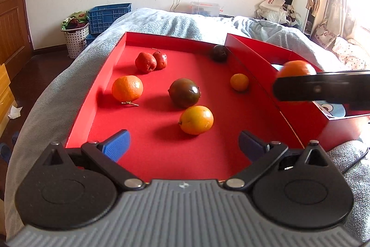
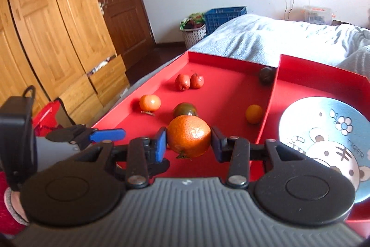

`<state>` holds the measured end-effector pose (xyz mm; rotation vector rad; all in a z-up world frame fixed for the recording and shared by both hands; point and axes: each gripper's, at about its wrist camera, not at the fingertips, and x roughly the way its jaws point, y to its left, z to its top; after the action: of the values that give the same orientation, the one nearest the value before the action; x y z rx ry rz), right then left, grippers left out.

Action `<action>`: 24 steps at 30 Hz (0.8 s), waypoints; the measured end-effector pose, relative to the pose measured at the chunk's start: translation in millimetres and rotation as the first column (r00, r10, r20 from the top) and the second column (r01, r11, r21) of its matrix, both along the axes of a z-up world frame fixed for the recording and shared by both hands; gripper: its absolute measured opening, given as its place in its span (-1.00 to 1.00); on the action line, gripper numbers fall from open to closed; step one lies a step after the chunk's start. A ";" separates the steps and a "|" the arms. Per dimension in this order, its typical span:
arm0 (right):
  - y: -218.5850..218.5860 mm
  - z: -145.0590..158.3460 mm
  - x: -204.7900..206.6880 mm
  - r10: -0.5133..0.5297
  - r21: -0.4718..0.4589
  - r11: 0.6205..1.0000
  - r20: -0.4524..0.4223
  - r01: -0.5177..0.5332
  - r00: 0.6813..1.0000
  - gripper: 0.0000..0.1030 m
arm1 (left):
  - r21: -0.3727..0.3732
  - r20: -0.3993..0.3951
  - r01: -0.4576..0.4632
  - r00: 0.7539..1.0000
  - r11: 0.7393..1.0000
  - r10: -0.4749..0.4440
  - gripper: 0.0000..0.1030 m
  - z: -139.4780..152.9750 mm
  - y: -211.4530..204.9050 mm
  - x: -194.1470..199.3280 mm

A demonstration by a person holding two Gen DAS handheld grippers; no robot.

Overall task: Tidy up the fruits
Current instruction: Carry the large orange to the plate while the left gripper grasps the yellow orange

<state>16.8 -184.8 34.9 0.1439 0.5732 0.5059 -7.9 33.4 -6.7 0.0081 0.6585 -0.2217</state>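
My right gripper [image 2: 188,142] is shut on a large orange [image 2: 188,139], held above the big red tray [image 2: 222,61], near the wall that divides it from the red box [image 2: 319,75]. In the left wrist view the same orange [image 1: 296,68] shows above a black finger [image 1: 323,88] over that box. My left gripper [image 1: 183,142] stands open and holds nothing, low over the tray's near end. On the tray floor lie two red fruits [image 1: 150,60], an orange [image 1: 127,88], a dark green-brown fruit [image 1: 184,92], a yellow-orange fruit [image 1: 196,119], a small orange [image 1: 239,82] and a dark fruit [image 1: 219,53].
A blue plate with a cartoon tiger [image 2: 323,131] lies in the red box on the right. Both boxes rest on a bed with a grey blanket [image 1: 175,22]. A blue crate [image 1: 108,15] and a laundry basket [image 1: 76,36] stand beyond it, a wooden wardrobe [image 2: 46,27] to the left.
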 end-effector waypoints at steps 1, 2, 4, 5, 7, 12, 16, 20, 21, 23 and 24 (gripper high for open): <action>-7.5 0.8 -5.3 -0.008 0.019 1.000 0.010 0.008 1.000 -0.16 | 0.005 -0.005 0.000 1.000 1.000 0.000 0.95 0.4 -1.4 2.3; -14.3 1.1 -10.6 -0.017 0.035 0.999 0.018 0.016 1.000 -0.16 | 0.014 -0.011 0.006 1.000 1.000 -0.006 0.89 0.7 -4.4 4.3; -22.7 0.2 -18.2 -0.026 0.058 0.998 0.027 0.025 0.999 -0.16 | 0.038 -0.023 0.019 1.000 0.999 -0.019 0.77 0.6 -10.9 8.2; -25.3 -1.4 -21.6 -0.028 0.068 0.997 0.029 0.026 0.999 -0.16 | 0.048 -0.030 0.026 0.999 0.999 -0.024 0.69 0.3 -14.2 10.6; -25.0 -6.8 -26.8 -0.028 0.071 0.997 0.039 0.025 0.999 -0.16 | 0.062 -0.048 0.029 0.999 0.998 -0.026 0.59 -0.4 -19.8 16.0; -11.7 -25.1 -35.1 0.025 0.054 0.998 0.041 -0.027 0.999 -0.16 | 0.075 -0.081 0.018 0.997 0.997 -0.011 0.43 -0.2 -27.6 30.9; -1.5 -30.3 -41.5 0.071 0.014 0.997 0.064 -0.072 0.995 -0.15 | 0.094 -0.098 -0.012 0.995 0.996 0.021 0.33 -2.4 -29.3 42.6; -1.0 -26.7 -47.3 0.086 0.015 0.996 0.097 -0.088 0.992 -0.15 | 0.114 -0.086 -0.023 0.996 0.993 0.033 0.04 -3.3 -33.4 45.0; -2.1 -26.6 -47.5 0.081 0.018 0.996 0.099 -0.083 0.992 -0.15 | 0.113 -0.087 -0.013 0.996 0.994 0.023 -0.09 -3.1 -34.8 44.8; -6.2 -26.3 -47.2 0.063 0.032 0.997 0.102 -0.067 0.993 -0.15 | 0.125 -0.083 -0.010 0.996 0.992 0.020 -0.13 -3.1 -38.5 42.9; -8.6 -25.9 -47.1 0.051 0.036 0.998 0.105 -0.055 0.993 -0.15 | 0.134 -0.080 -0.011 0.997 0.991 0.021 -0.13 -3.3 -40.3 42.1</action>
<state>-30.4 -193.3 9.0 0.1393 0.4666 0.5730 34.2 -6.9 -10.0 0.1228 0.7533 -0.1627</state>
